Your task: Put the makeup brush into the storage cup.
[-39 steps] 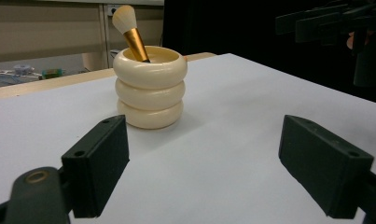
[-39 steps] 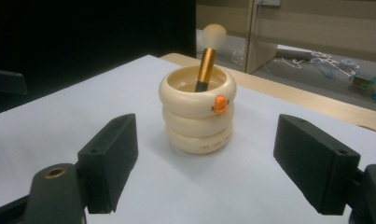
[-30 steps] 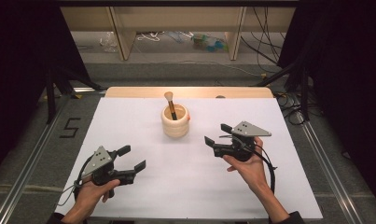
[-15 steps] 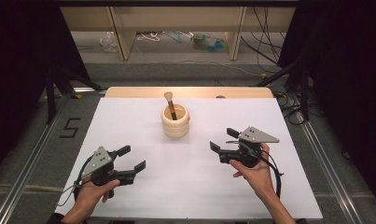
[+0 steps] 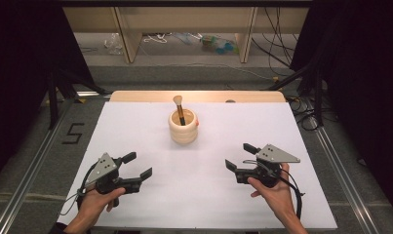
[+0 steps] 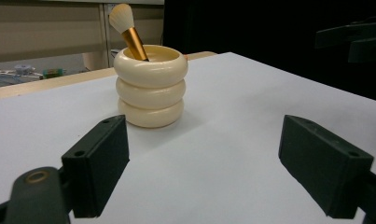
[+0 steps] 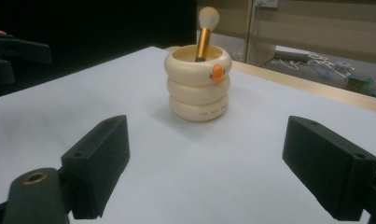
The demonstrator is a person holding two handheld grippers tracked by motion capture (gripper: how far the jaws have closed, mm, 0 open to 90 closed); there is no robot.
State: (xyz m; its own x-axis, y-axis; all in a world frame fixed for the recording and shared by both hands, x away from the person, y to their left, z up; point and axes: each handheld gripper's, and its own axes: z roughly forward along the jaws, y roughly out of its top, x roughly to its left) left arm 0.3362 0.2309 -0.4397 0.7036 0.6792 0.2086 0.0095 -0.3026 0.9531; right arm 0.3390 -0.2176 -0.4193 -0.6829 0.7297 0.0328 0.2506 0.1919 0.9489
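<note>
A cream ribbed cup (image 5: 183, 127) stands upright on the white table (image 5: 204, 195), toward the back middle. A makeup brush (image 5: 178, 108) with a gold ferrule and pale bristles leans inside it, bristles up. The cup (image 6: 150, 85) with its brush (image 6: 128, 31) sits ahead of my left gripper (image 6: 218, 168), whose jaws are wide apart and empty. In the right gripper view the cup (image 7: 198, 84) carries a small orange mark, and my right gripper (image 7: 223, 170) is open and empty too. From above, the left gripper (image 5: 138, 165) rests at the front left and the right gripper (image 5: 240, 157) at the front right.
A wooden strip (image 5: 199, 96) runs along the table's far edge. Beyond it are shelf legs, cables and litter on the floor (image 5: 204, 44). Metal rails (image 5: 33, 161) flank the table, with a "5" mark (image 5: 73, 132) at the left.
My right gripper has drawn back toward the front edge and a little to the right. The left gripper and the cup have stayed put.
</note>
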